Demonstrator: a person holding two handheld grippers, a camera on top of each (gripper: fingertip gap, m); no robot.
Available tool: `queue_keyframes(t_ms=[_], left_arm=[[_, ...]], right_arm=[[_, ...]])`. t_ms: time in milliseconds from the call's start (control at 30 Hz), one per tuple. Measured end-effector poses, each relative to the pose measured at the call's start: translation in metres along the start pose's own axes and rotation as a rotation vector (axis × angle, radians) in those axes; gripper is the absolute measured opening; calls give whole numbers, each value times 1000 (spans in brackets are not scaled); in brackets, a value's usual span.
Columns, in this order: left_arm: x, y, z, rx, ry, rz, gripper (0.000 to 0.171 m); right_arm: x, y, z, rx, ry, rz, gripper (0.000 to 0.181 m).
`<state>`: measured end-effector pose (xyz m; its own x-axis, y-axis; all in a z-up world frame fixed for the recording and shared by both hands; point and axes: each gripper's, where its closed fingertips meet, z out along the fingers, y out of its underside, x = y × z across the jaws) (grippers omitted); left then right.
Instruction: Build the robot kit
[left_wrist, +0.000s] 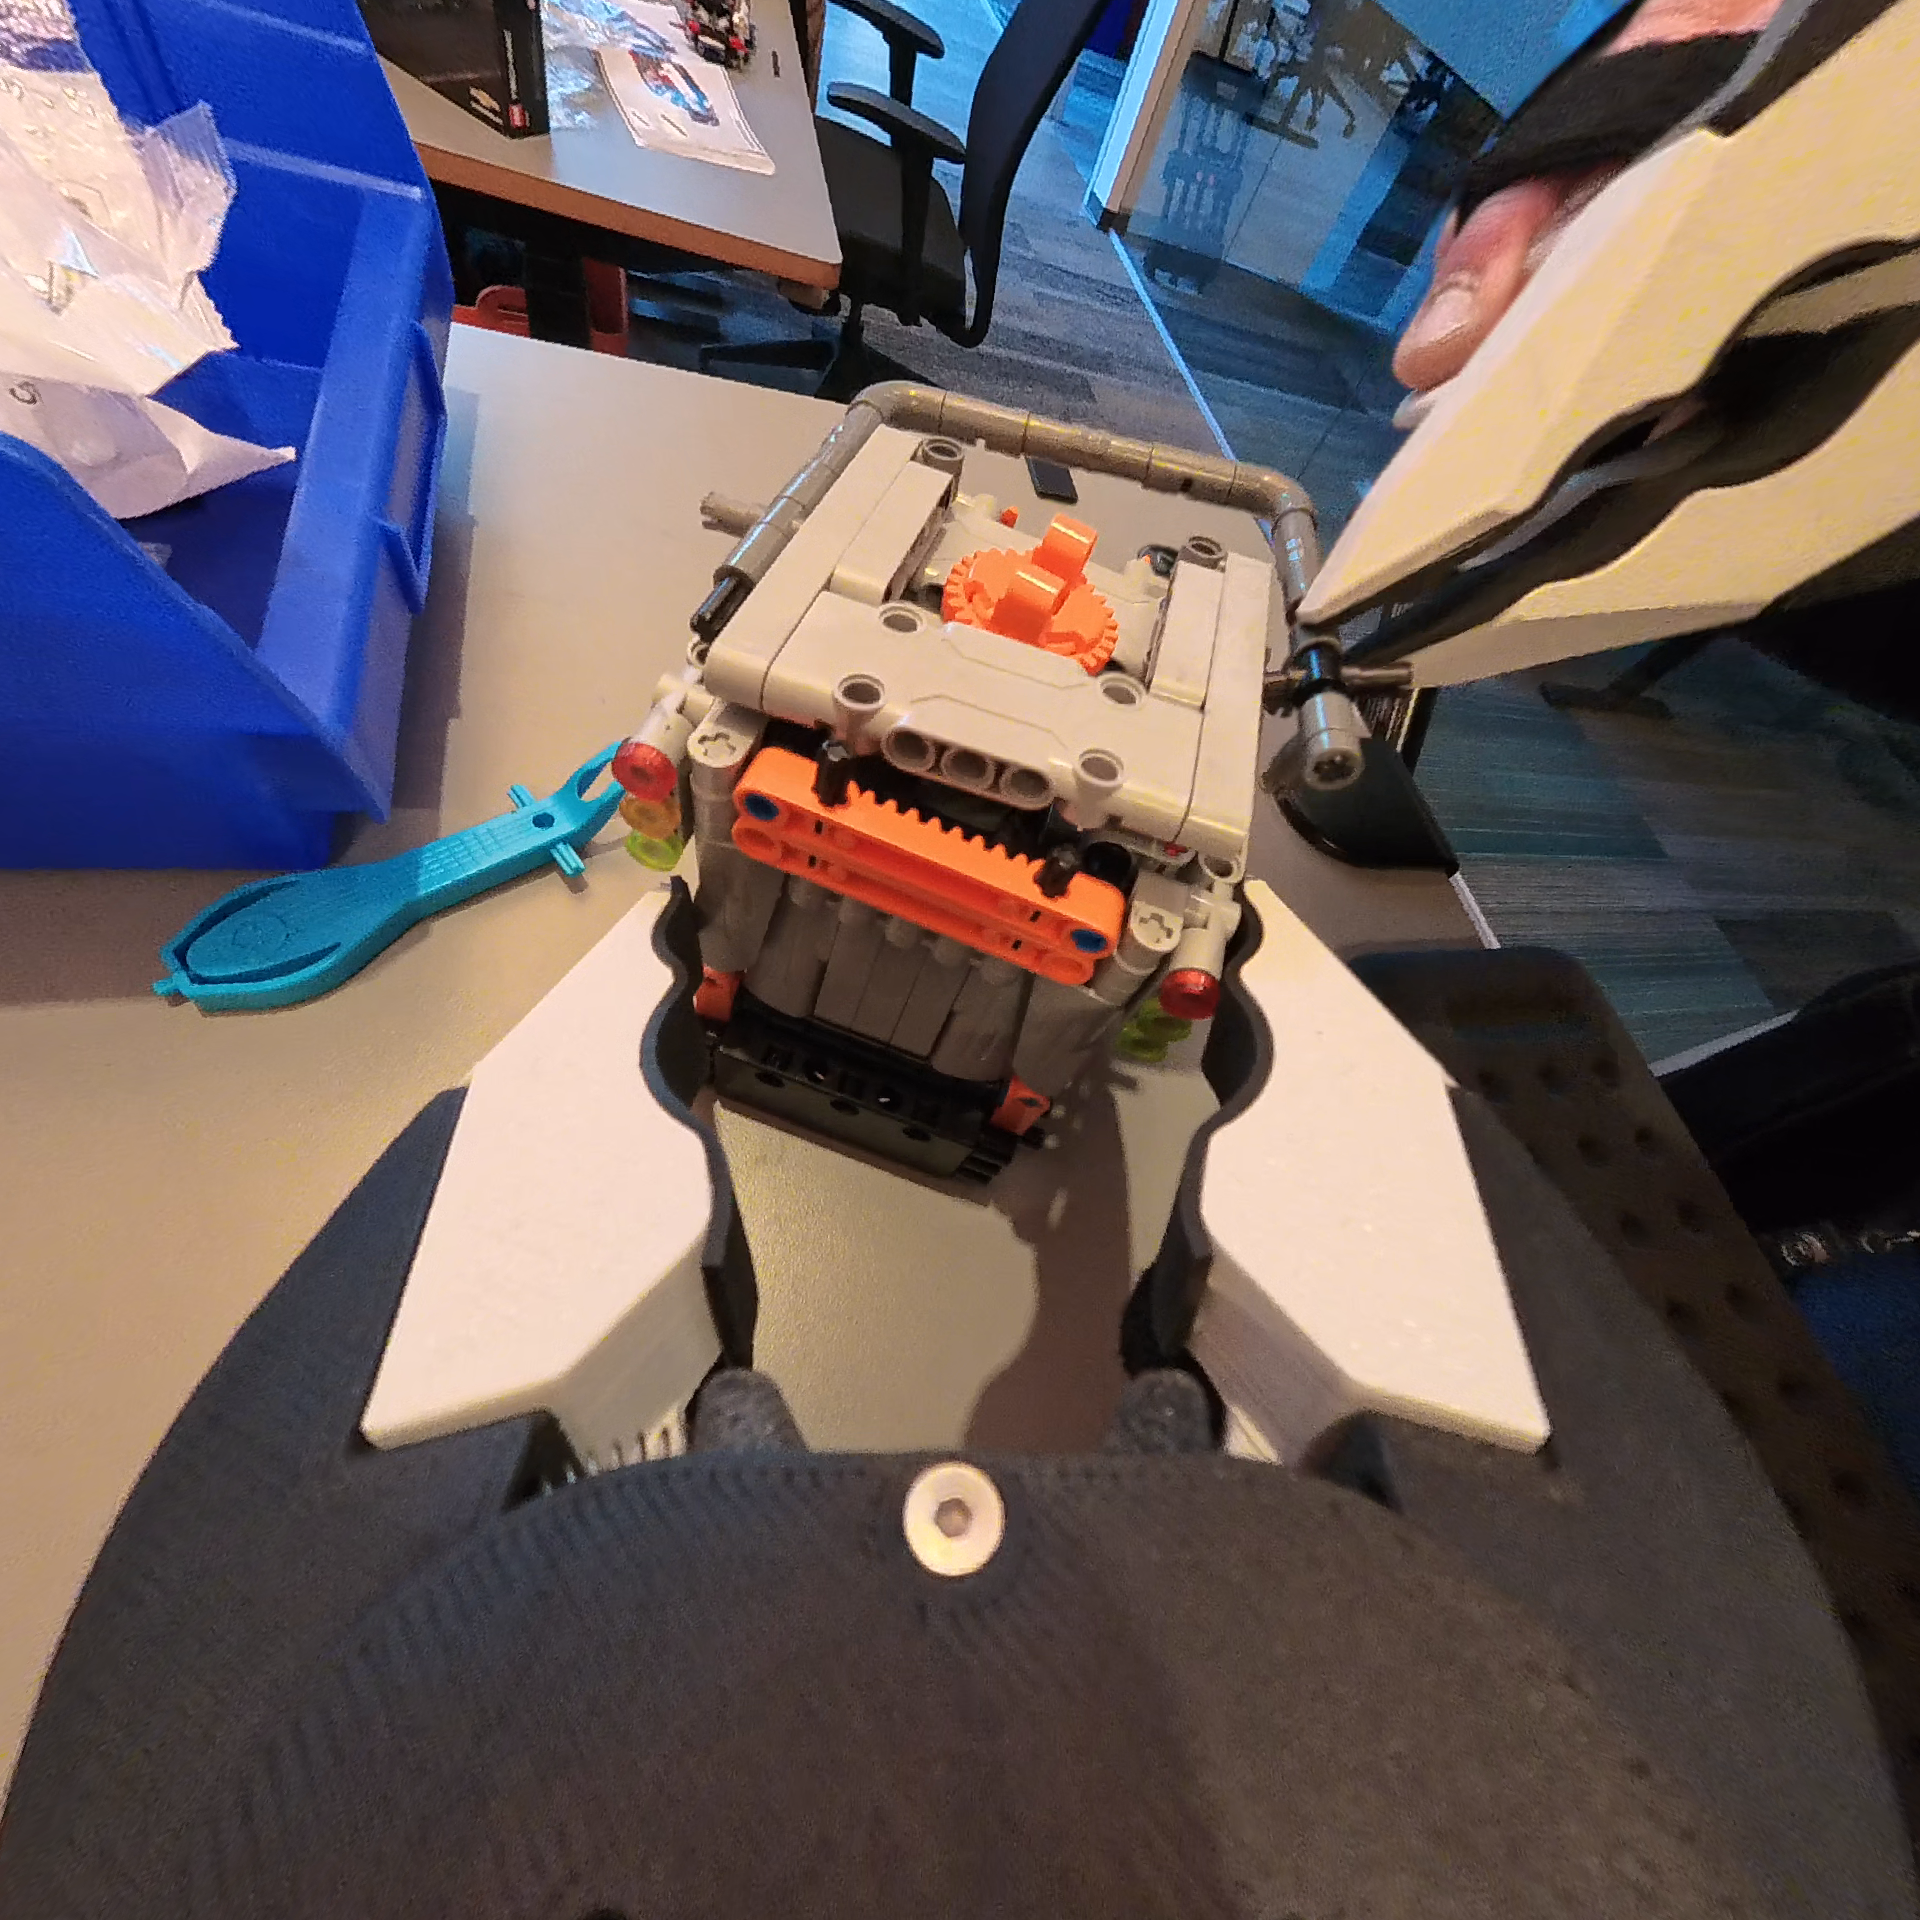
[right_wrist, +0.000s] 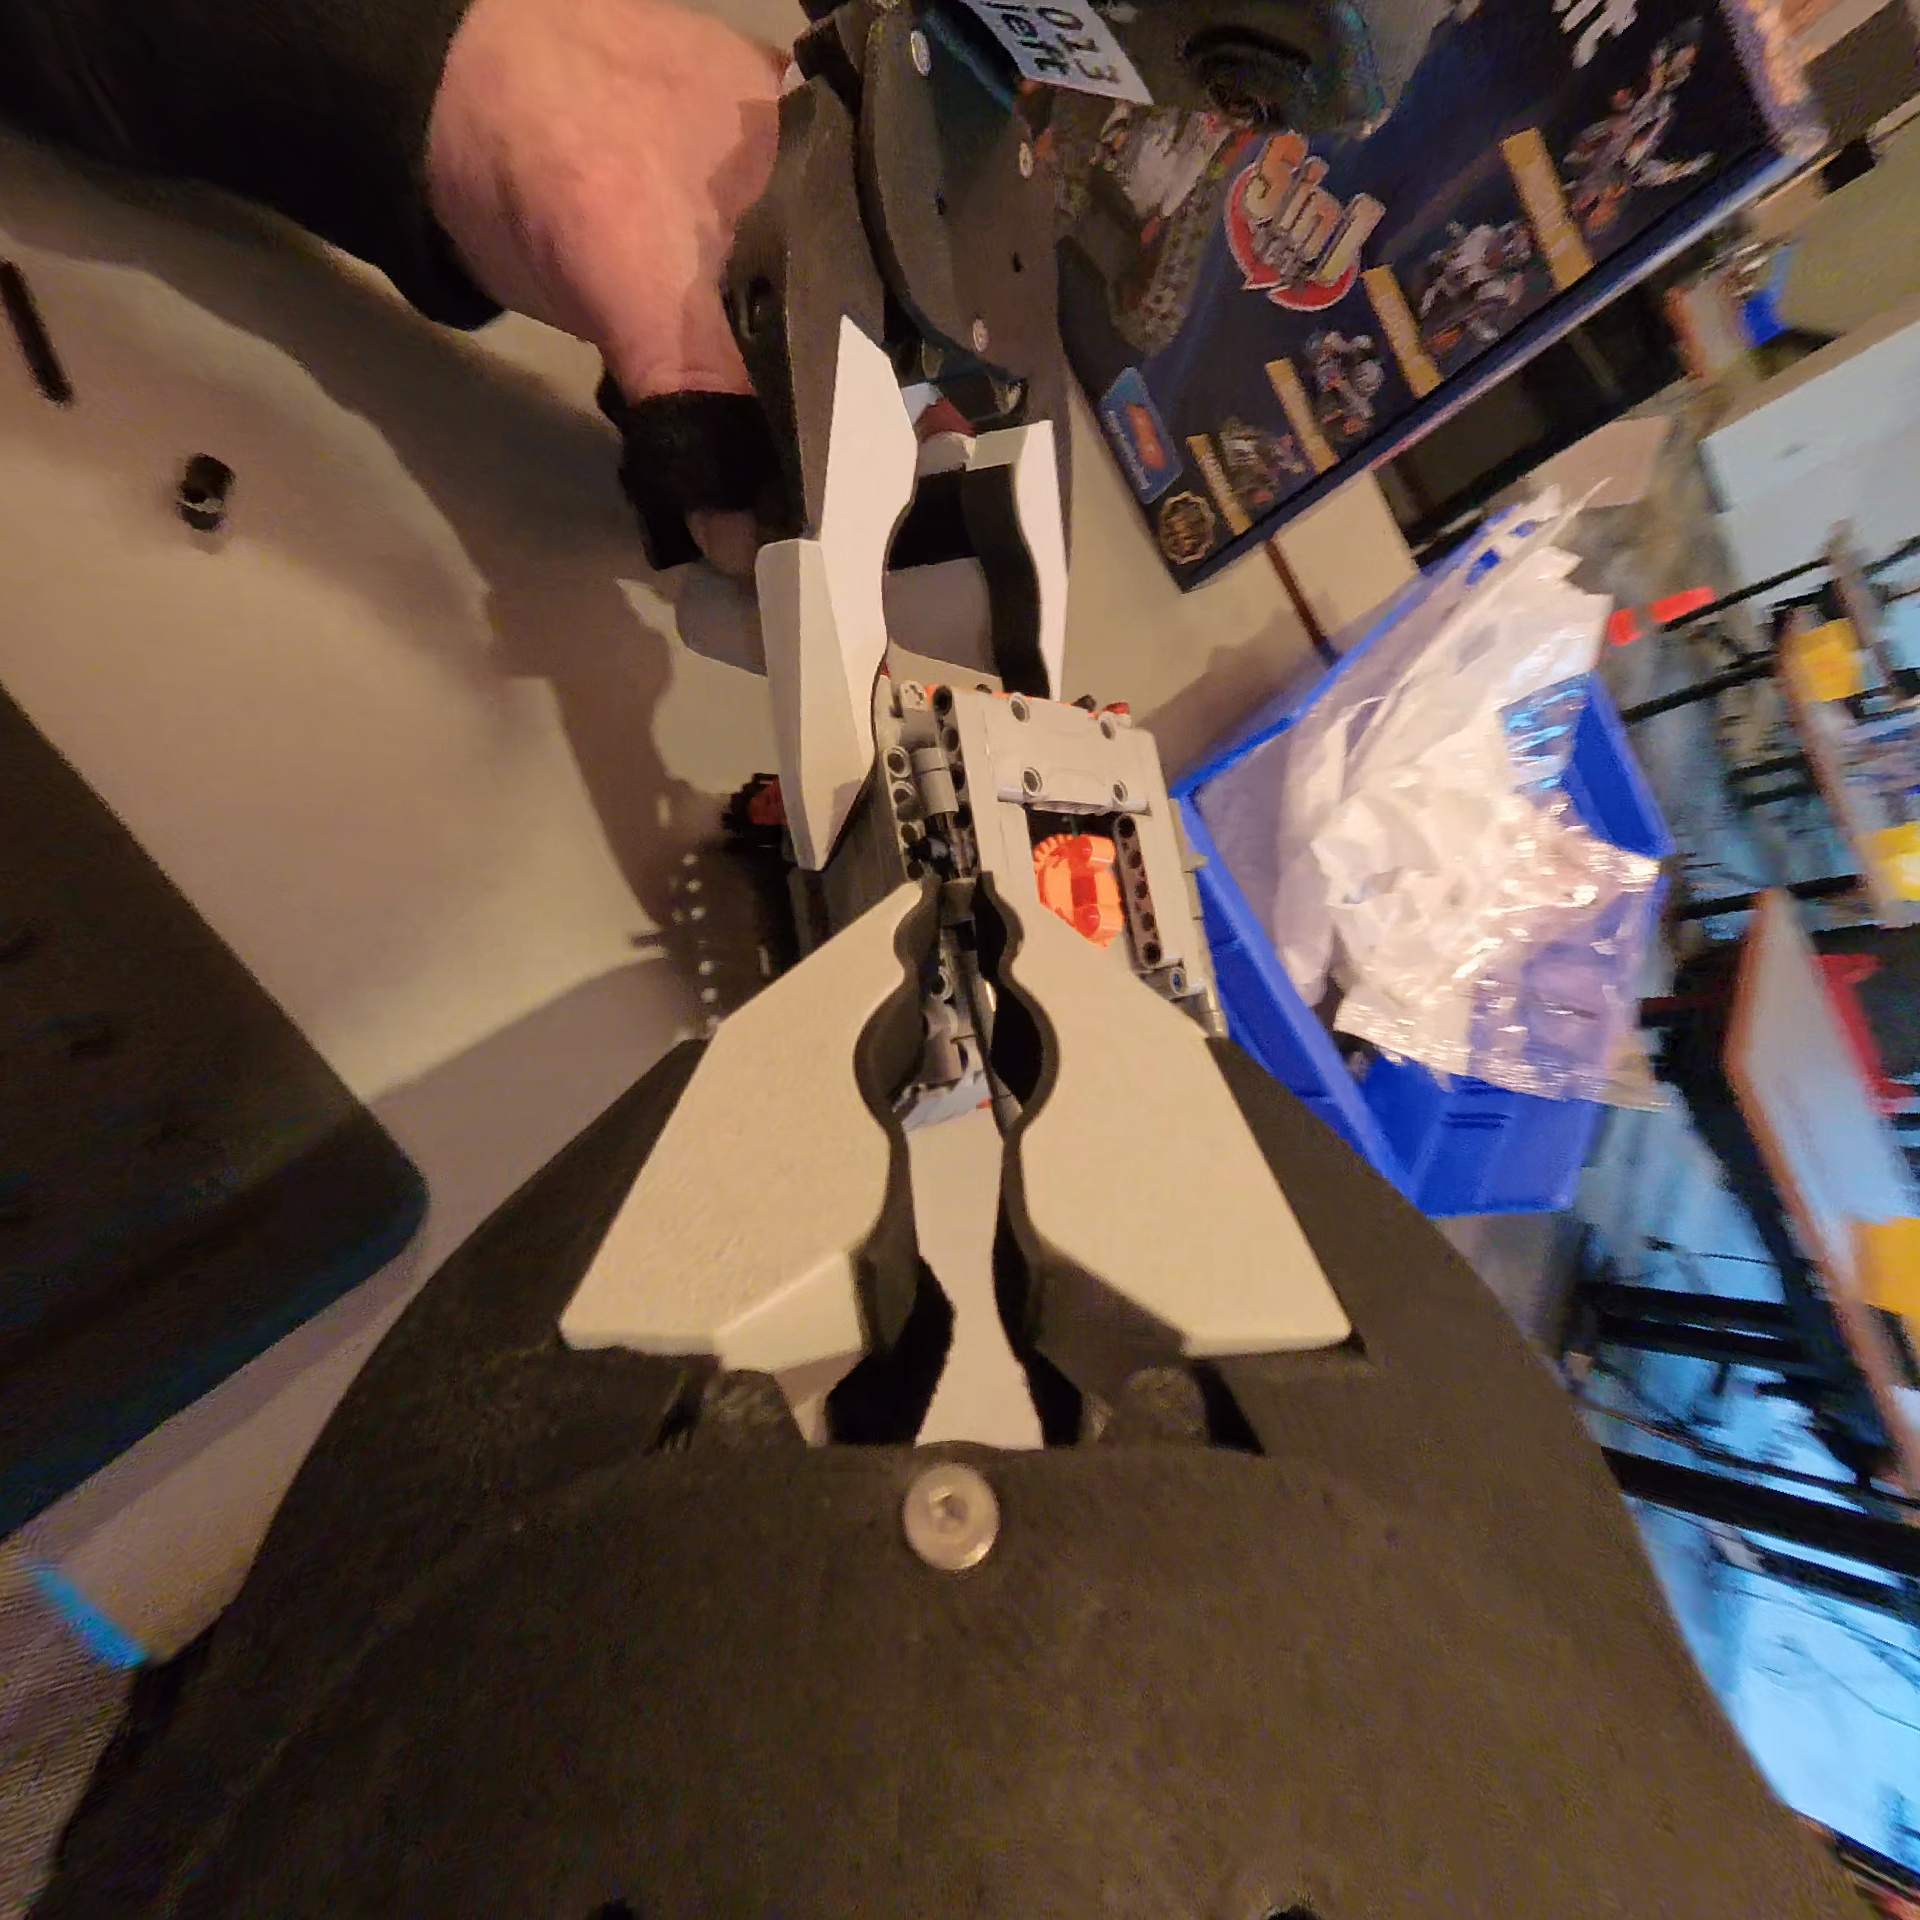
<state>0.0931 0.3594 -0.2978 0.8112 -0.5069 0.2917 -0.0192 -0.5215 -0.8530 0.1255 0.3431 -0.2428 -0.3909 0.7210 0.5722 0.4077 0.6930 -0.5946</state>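
Clamped between my left claw's (left_wrist: 961, 977) spread fingers, near the desk's (left_wrist: 260, 1195) right edge, stands the grey-and-orange brick model (left_wrist: 977, 748), while my right claw (right_wrist: 961, 920), nearly closed, pinches its thin side axle (left_wrist: 1314, 675) beyond.

Blue bin (left_wrist: 343, 499) (bags inside), teal tool (left_wrist: 353, 914)

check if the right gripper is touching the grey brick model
Touching. In the left wrist view the right gripper pinches a thin black rod on the side of the grey brick model; the right wrist view shows its tips closed at the model's edge.
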Motion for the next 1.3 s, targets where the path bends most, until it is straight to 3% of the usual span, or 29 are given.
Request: queue_keyframes(t_ms=[233,333,467,667,900,1067,1200,1300], left_arm=[[0,2,-1,-12,-2,6,97],[0,5,0,-30,-8,18,96],[-1,6,-1,-37,-6,13,76],[-3,0,-10,-18,-16,18,81],[9,-14,-29,-28,-62,25,74],[36,-23,-57,66,-44,-177,61],[63,-15,-53,87,43,-386,43],[74,-5,-39,99,107,-540,45]], right_arm=[[-6,1,2,-20,206,-157,3],[-12,1,0,6,185,-141,3],[-16,-2,-7,34,105,-79,0],[-5,-1,-19,74,45,86,1],[15,11,-24,125,-101,451,14],[9,22,-8,89,-202,566,14],[5,15,0,84,-256,641,8],[1,6,7,90,-282,695,11]])
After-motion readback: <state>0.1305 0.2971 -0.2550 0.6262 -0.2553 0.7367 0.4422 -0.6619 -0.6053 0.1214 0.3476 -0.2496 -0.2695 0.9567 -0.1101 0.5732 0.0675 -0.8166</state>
